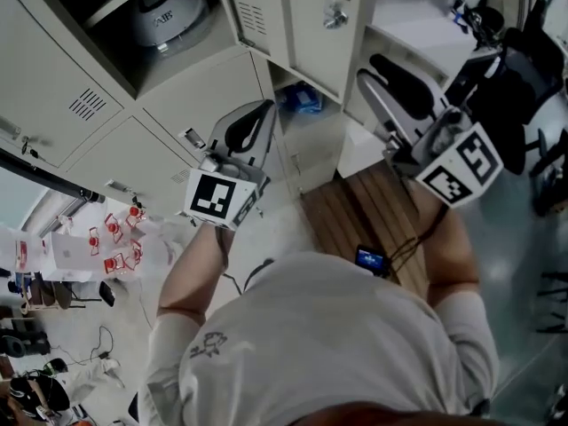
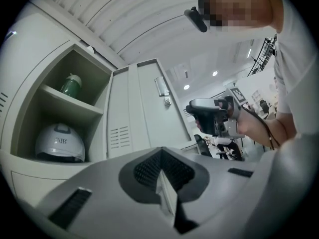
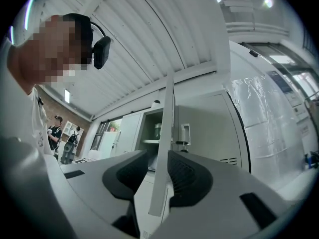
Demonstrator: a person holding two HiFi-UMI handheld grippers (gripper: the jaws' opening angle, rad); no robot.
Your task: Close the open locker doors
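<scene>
Right gripper [image 3: 158,157] jaws sit loosely apart around the open locker door [image 3: 169,108] edge, left gripper [image 2: 162,156] pinched shut and empty; next, probably push door closed.

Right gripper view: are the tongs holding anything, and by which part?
Nothing is clamped. The edge of the locker door stands between the right tongs, which look open around it.

Pale-grey locker door [image 1: 306,34] w/ latch [image 1: 335,16] stands wide open.
</scene>
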